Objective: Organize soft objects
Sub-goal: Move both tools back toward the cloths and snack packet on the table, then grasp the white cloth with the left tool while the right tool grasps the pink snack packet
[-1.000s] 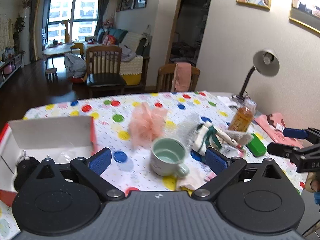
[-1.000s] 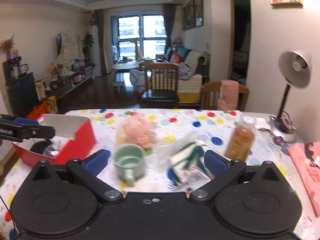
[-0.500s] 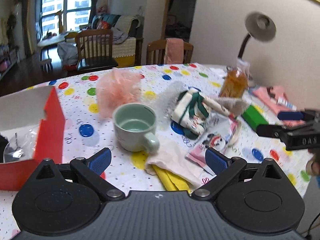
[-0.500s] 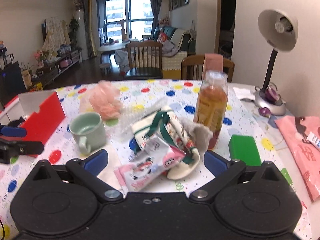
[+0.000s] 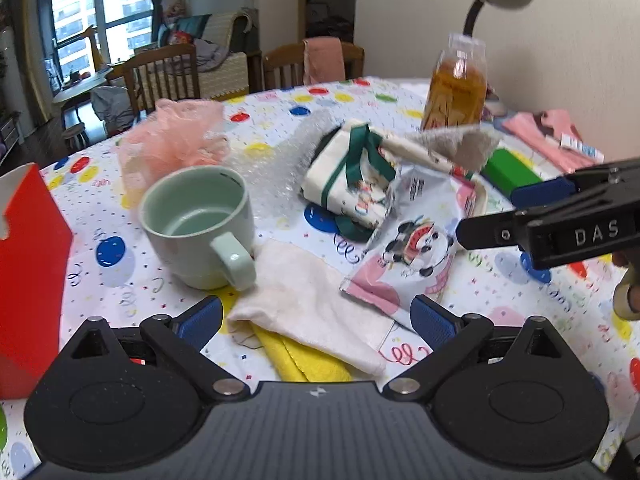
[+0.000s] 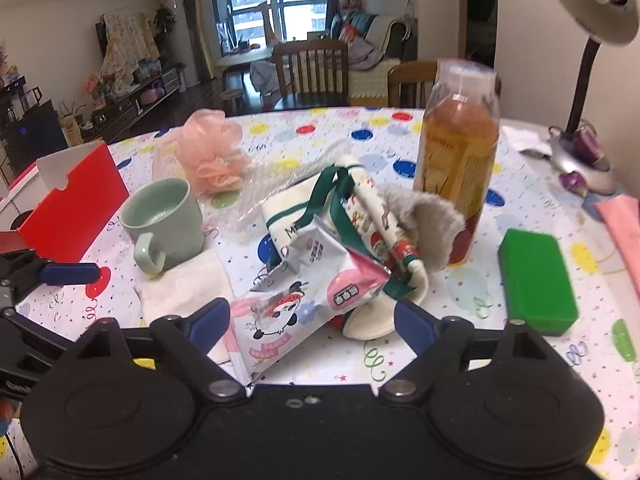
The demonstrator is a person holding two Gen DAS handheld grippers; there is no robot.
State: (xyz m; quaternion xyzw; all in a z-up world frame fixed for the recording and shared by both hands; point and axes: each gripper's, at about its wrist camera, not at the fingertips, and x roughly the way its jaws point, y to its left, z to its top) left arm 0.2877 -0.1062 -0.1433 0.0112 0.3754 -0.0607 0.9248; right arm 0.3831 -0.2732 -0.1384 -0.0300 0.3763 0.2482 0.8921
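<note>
Soft things lie on the dotted tablecloth: a white cloth (image 5: 316,300) over a yellow cloth (image 5: 304,364), a pink panda wet-wipe pack (image 5: 416,240), a cream-and-green fabric slipper pile (image 5: 352,172) with a grey fuzzy piece (image 5: 460,144), and a peach bath pouf (image 5: 172,140). My left gripper (image 5: 316,320) is open, low over the white cloth. My right gripper (image 6: 312,320) is open, its jaws either side of the wipe pack (image 6: 304,300), with the slipper pile (image 6: 360,216) just beyond. The pouf (image 6: 212,152) sits at the far left.
A mint mug (image 5: 196,224) stands left of the cloth. A red box (image 5: 28,248) is at the left edge. A tea bottle (image 6: 460,156), green sponge (image 6: 536,280), bubble wrap (image 5: 280,168), lamp (image 6: 592,32) and pink item (image 5: 552,136) are at the right.
Both grippers have moved forward and down toward the pile. The cloths and the wipe pack now sit between the open jaws; earlier they were farther away.
</note>
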